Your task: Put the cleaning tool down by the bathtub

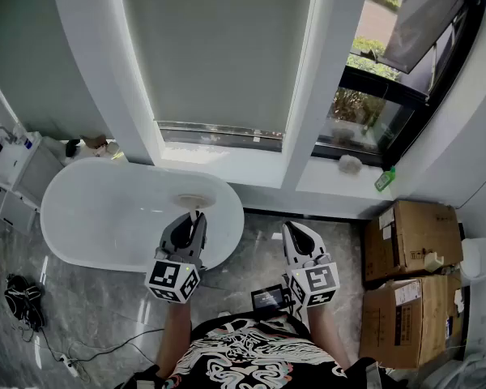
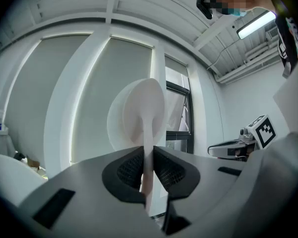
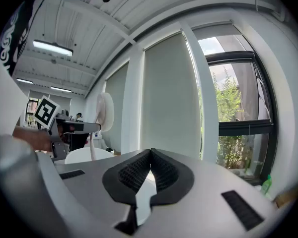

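A white oval bathtub [image 1: 105, 209] stands on the grey floor at the left of the head view. My left gripper [image 1: 191, 221] hovers over the tub's right end, pointing level. It is shut on the thin handle [image 2: 148, 170] of a white cleaning tool, whose round flat head [image 2: 139, 114] sticks up beyond the jaws. The tool's head [image 1: 193, 202] also shows over the tub, and beside the left gripper [image 3: 69, 129] as a pale disc [image 3: 106, 111]. My right gripper [image 1: 295, 235] is held to the right over the floor, its pads [image 3: 139, 171] together with nothing between them.
Two cardboard boxes [image 1: 411, 237] [image 1: 405, 318] are stacked at the right wall. A green bottle [image 1: 385, 179] lies on the window sill. Black cables and a bundle [image 1: 21, 300] lie on the floor at the left, next to a white cabinet [image 1: 12, 173].
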Demonstrator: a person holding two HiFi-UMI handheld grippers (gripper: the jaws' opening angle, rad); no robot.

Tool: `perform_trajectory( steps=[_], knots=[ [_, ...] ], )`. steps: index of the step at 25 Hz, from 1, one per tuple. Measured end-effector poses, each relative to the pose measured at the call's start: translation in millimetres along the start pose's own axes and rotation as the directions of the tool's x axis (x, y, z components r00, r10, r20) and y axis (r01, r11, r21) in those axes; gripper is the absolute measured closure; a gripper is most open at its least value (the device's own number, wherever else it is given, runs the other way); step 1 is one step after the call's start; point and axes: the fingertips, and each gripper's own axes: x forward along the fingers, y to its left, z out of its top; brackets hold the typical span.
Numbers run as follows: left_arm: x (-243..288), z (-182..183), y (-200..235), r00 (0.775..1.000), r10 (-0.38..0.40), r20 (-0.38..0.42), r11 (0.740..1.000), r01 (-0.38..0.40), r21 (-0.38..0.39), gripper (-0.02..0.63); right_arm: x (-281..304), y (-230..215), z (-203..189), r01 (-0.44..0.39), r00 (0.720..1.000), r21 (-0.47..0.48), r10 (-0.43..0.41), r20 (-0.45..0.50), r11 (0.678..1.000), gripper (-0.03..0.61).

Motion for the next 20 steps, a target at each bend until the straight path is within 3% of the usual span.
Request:
perform_trajectory(
  steps=[6,11,20],
  knots=[
    [-6,14,1,1.000,0.022,0.015,0.999,-0.023,0.024,0.561,9,-2,3,-0.011,1.000,-0.040,0.012,0.007,0.999,0.551],
    [-13,4,-2,0.999,0.043,-0.009,0.999,-0.042,0.019,0.563,7,-4,6,-0.010,1.000,-0.062,0.011,0.013,0.998,0.551],
    [2,-1,-34,0.998,0.054,-0.014,0.999,-0.054,0.000,0.565,-13,-25,-3,-0.037,0.999,-0.043,0.038,0.025,0.998,0.551]
  ],
)
